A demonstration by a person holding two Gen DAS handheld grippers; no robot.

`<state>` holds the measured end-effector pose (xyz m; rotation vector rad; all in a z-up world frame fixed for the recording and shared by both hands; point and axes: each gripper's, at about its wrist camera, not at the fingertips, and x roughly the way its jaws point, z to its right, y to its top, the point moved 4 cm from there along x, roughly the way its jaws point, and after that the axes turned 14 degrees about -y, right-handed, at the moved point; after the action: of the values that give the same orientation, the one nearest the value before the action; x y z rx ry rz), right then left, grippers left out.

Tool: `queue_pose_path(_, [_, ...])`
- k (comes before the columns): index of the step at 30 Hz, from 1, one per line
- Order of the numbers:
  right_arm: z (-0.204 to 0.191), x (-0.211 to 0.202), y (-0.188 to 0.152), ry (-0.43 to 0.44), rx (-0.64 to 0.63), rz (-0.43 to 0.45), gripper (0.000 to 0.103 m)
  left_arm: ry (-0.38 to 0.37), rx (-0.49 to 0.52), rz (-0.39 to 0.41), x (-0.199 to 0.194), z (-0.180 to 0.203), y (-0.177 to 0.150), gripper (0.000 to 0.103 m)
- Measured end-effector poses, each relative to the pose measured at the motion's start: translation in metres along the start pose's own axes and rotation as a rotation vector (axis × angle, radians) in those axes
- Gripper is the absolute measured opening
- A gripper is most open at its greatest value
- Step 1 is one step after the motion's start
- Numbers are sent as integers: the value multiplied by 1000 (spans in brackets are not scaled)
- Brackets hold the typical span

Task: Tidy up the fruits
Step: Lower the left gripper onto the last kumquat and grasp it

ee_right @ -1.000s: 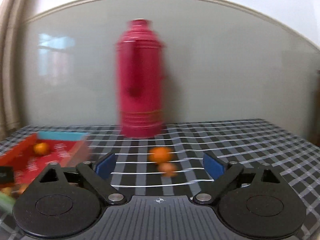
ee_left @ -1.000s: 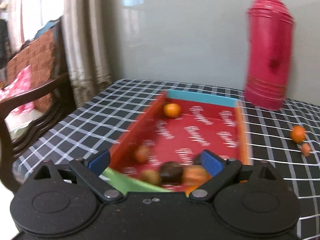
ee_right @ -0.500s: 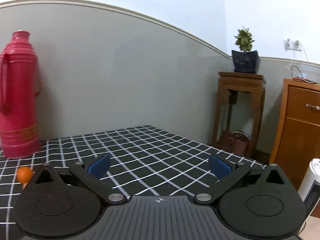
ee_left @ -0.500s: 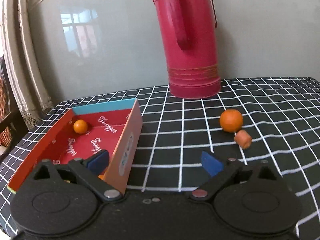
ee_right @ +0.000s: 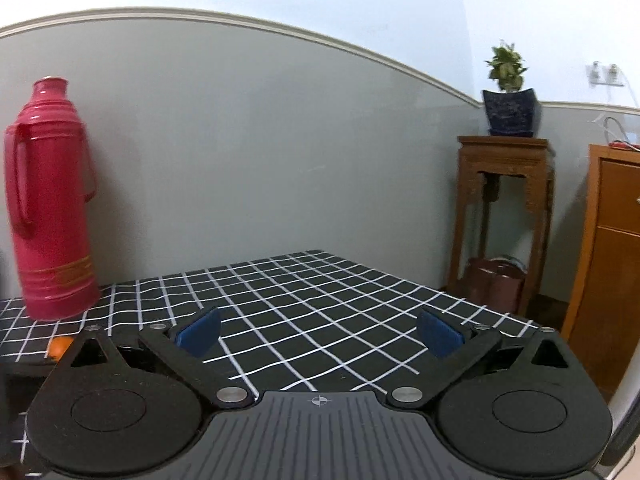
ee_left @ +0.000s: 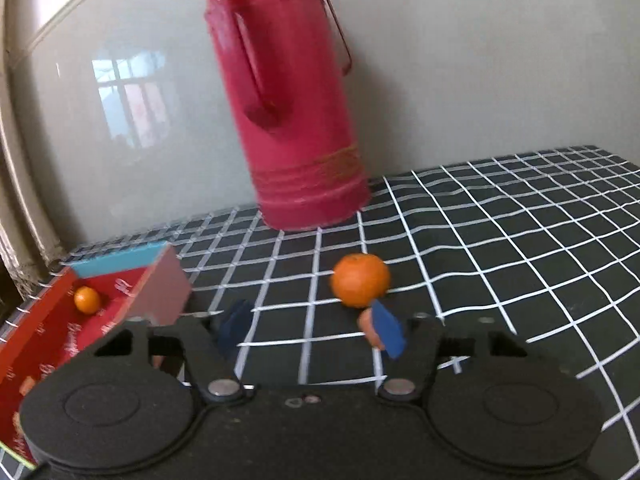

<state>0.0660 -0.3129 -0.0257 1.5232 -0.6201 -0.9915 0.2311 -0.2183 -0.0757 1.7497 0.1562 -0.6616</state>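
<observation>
From the left wrist view, your left tool (ee_left: 310, 330) hangs spread and empty just short of the orange (ee_left: 361, 285), which sits on the checked desk (ee_left: 500, 240) in front of the red flask (ee_left: 288, 112). A smaller reddish piece of fruit (ee_left: 367, 326) lies just beside the orange, nearer you, partly hidden behind the right blue pad (ee_left: 387, 330). The orange looks round, firm and fairly light — likely to roll if nudged, so close across its widest part, one pad on each side, with a gentle squeeze. The small piece looks softer; it is too hidden to judge further. The red box (ee_left: 48, 336) stands open to your left, its pale side wall (ee_left: 160, 292) raised toward you and a small orange fruit (ee_left: 87, 300) already inside. Lift clear of that wall on the way in. The flask stands close behind, so keep the approach low and short.

From the right wrist view, your right tool (ee_right: 318, 334) is also spread and holds nothing — it faces bare checked cloth. The desk's far edge falls away toward a wooden stand (ee_right: 504, 208) and a cabinet (ee_right: 608, 272). Only a sliver of orange (ee_right: 58, 346) shows at the left, and the flask (ee_right: 48, 208) rises beyond it.
</observation>
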Motion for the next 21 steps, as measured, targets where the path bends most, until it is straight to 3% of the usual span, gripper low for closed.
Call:
queue_pose_path(7, [-2, 6, -6, 49, -25, -2, 103, 34, -53, -9, 7, 6, 2, 49])
queue_pose_path(10, [-2, 9, -10, 57, -30, -18, 103, 58, -27, -3, 6, 12, 2, 57])
queue_pose_path(13, [-3, 11, -14, 61, -38, -25, 103, 27, -31, -7, 10, 12, 4, 57])
queue_pose_path(17, [-11, 11, -19, 78, -62, -36, 103, -39, -63, -24, 16, 13, 9, 47])
queue_pose_path(21, [-18, 11, -24, 84, -91, -31, 103, -94, -74, -37, 23, 18, 11, 43])
